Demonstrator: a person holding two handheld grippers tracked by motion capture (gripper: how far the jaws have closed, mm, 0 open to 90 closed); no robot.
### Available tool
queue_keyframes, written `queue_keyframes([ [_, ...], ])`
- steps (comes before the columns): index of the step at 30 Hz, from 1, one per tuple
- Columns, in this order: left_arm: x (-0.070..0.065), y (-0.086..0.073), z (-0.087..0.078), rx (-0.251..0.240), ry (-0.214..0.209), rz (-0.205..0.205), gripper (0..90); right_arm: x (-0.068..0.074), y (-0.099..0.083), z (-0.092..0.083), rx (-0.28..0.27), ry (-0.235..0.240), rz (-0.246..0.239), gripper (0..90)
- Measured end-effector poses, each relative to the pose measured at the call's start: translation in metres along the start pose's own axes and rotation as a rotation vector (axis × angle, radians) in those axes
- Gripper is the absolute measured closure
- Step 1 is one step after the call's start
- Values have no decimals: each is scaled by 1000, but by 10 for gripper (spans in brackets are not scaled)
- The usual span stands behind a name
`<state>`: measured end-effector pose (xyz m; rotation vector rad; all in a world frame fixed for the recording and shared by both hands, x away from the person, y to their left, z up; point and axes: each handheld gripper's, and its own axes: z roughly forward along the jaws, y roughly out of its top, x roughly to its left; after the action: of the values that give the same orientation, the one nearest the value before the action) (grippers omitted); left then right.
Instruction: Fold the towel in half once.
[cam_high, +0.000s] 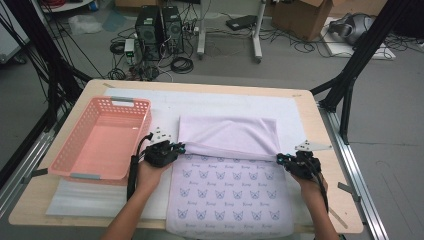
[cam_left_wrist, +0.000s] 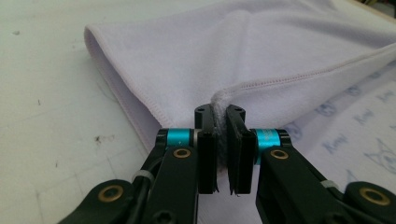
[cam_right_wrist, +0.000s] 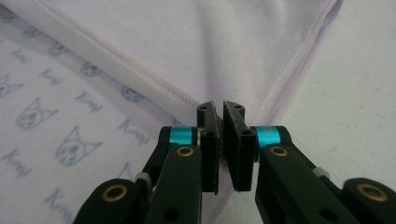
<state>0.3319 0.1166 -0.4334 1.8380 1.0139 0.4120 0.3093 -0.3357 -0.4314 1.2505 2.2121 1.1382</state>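
High view: both grippers, left (cam_high: 176, 148) and right (cam_high: 282, 159), pinch the towel's (cam_high: 227, 135) corners; pull evenly, keeping the fold straight.

A soft, matt lilac cloth towel (cam_high: 227, 165) with stitched hems and printed cat faces lies on a pale, scuffed matt mat (cam_high: 165, 107). Beside it, a glossy perforated pink plastic basket (cam_high: 102, 137) on a smooth light wooden tabletop (cam_high: 310, 125).
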Motion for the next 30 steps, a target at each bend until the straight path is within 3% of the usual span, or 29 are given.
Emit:
queue_keyframes([
  [4, -11, -16, -17, -20, -19, 39, 835, 9, -8, -12, -7, 7, -29, 846],
  [10, -23, -28, -38, -37, -51, 59, 830, 20, -20, -32, -25, 32, -47, 846],
  [22, -37, -42, -62, -56, -72, 54, 818, 36, -39, -56, -14, 49, -72, 845],
  [30, -47, -53, -74, -50, -97, 41, 813, 45, -50, -72, -21, 56, -56, 845],
])
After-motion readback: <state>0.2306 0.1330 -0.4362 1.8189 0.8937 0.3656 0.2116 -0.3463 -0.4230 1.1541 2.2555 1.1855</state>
